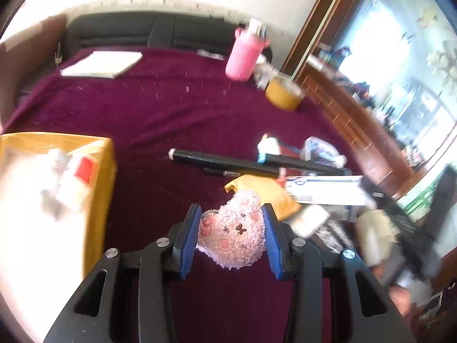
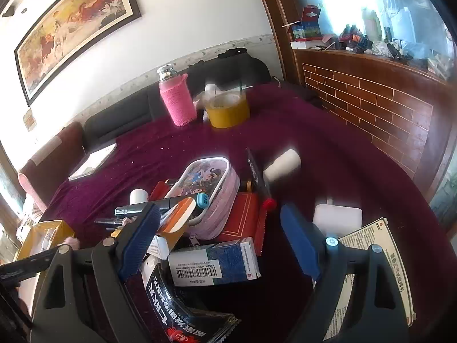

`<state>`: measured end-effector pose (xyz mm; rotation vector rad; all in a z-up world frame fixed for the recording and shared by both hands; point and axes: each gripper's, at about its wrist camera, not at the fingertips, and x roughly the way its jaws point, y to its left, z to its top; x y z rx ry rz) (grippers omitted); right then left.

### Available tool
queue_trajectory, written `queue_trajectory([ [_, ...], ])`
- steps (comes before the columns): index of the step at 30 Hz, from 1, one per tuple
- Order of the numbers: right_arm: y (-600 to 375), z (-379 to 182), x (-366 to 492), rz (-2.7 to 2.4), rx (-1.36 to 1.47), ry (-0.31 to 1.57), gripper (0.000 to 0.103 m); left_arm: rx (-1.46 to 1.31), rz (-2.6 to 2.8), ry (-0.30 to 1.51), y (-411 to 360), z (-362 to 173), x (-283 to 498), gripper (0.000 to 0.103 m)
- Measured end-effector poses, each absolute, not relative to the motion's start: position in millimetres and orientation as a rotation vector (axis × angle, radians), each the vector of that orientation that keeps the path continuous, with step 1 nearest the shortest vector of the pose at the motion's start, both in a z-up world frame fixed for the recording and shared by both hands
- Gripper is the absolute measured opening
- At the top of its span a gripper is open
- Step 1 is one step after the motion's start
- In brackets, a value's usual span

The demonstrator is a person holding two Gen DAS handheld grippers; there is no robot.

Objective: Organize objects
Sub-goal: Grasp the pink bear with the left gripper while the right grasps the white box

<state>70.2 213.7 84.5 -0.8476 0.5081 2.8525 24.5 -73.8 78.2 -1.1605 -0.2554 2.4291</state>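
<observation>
Magenta cloth [image 1: 160,108] is covering the whole wide surface, with a dark sofa back and a framed horse painting [image 2: 74,31] behind it. At the left gripper [image 1: 232,223], the blue pads are pressing on both sides of a small fluffy pink plush bear head [image 1: 234,228], so it is clamped and sitting right between the fingers, just off the cloth. Just beyond it are lying a yellow padded envelope [image 1: 268,194], a long black tube [image 1: 228,161] and a white-and-blue carton [image 1: 322,188]; an open yellow cardboard box [image 1: 97,177] is standing to the left. The right gripper [image 2: 217,240] is hanging with its jaws wide apart over the jumble, a blue-and-white barcoded medicine box [image 2: 214,263] lying between them untouched. It looks like the pick-up step; next, I'd guess, comes carrying the toy sideways to the box and releasing it.
</observation>
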Motion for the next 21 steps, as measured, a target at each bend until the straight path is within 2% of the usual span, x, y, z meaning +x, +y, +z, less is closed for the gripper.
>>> queue_trajectory([
  [4, 218, 84, 68, 2.844, -0.874, 0.547, 0.086, -1.085, 2.438, -0.353, -110, 102, 57, 0.037],
  [8, 222, 95, 82, 2.85, -0.913, 0.641, 0.086, -1.035, 2.49, -0.345, -138, 114, 86, 0.037],
  [17, 131, 118, 65, 3.089, -1.388, 0.332, 0.086, -0.997, 2.487, -0.442, -173, 105, 114, 0.037],
  [21, 121, 122, 34, 3.01, -1.398, 0.223, 0.086, -0.98, 2.505, -0.479, -190, 106, 125, 0.037],
])
